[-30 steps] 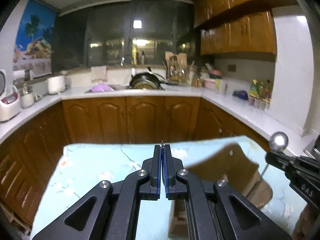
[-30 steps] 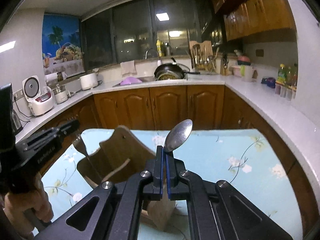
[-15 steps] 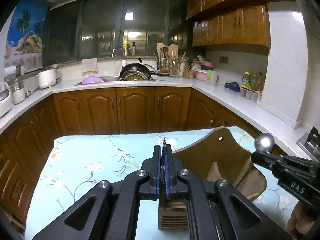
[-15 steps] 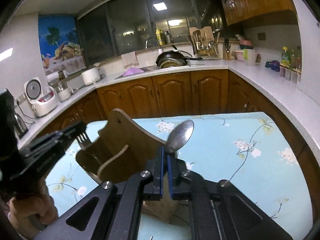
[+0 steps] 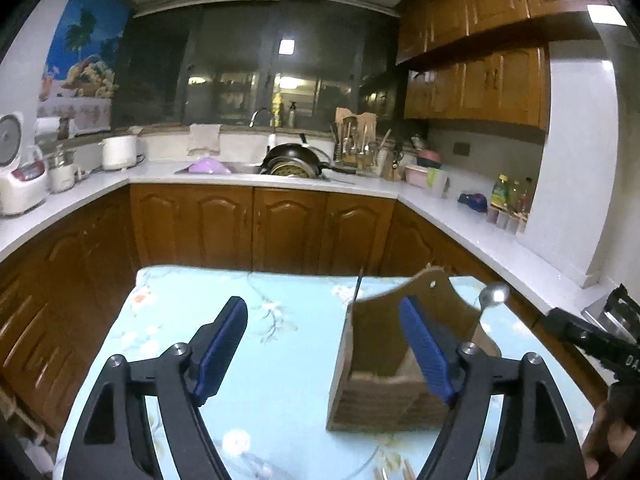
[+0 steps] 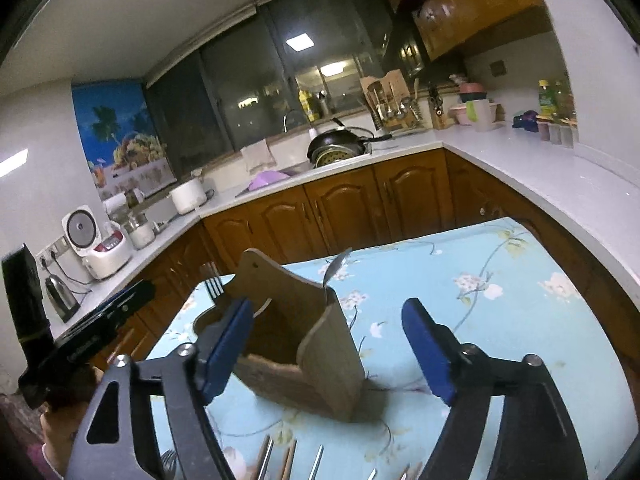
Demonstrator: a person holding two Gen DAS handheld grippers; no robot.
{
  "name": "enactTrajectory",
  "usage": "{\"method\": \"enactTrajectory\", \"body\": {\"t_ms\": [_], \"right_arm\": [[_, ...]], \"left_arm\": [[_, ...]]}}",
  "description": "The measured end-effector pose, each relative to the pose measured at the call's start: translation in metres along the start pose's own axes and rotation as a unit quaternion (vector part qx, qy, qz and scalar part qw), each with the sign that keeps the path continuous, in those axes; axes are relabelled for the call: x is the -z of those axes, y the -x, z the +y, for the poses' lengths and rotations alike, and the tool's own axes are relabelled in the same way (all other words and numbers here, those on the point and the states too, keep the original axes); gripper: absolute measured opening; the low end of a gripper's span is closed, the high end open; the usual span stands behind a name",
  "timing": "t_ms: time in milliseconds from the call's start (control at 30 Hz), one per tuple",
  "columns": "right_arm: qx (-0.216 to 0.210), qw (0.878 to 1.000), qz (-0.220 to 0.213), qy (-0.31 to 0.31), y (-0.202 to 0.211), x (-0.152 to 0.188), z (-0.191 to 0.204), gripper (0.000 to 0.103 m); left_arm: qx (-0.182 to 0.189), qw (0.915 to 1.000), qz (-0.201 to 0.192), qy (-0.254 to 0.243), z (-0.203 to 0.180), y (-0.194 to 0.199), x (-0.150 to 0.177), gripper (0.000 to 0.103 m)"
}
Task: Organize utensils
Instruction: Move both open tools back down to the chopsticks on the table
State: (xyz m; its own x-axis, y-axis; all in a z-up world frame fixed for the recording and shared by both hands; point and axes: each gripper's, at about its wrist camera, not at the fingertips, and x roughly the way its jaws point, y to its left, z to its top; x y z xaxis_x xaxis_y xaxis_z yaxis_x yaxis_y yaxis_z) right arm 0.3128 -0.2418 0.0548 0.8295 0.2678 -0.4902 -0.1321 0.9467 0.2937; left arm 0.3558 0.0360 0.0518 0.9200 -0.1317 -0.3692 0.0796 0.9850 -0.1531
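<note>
A wooden utensil holder (image 5: 384, 364) stands on the floral blue tablecloth (image 5: 280, 360); it also shows in the right wrist view (image 6: 320, 344). A fork (image 6: 212, 284) stands in its left side and a spoon (image 6: 336, 266) in its right side; the left wrist view shows the fork edge-on (image 5: 359, 288) and the spoon bowl (image 5: 494, 294). My left gripper (image 5: 324, 344) is open and empty, just before the holder. My right gripper (image 6: 328, 344) is open and empty, with the holder between its fingers' line of sight.
Several loose utensils (image 6: 288, 460) lie on the cloth at the near edge. Wooden cabinets (image 5: 280, 228) and a white counter (image 5: 460, 216) with pans, jars and a rice cooker (image 6: 100, 244) ring the table.
Both grippers have opened. The left has let go of the fork and the right the spoon; both now stand in the holder. Both grippers have drawn back slightly.
</note>
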Motion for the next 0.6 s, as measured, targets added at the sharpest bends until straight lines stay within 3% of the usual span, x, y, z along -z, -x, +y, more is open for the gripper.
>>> {"method": "enactTrajectory", "body": {"t_ms": [367, 600], "right_arm": [[0.027, 0.999, 0.007, -0.016, 0.063, 0.047, -0.011, 0.088], [0.049, 0.996, 0.039, -0.057, 0.084, 0.092, -0.028, 0.088]], "left_arm": [[0.014, 0.9981, 0.039, 0.046, 0.014, 0.071, 0.045, 0.08], [0.02, 0.9933, 0.093, 0.066, 0.016, 0.097, 0.079, 0.081]]}}
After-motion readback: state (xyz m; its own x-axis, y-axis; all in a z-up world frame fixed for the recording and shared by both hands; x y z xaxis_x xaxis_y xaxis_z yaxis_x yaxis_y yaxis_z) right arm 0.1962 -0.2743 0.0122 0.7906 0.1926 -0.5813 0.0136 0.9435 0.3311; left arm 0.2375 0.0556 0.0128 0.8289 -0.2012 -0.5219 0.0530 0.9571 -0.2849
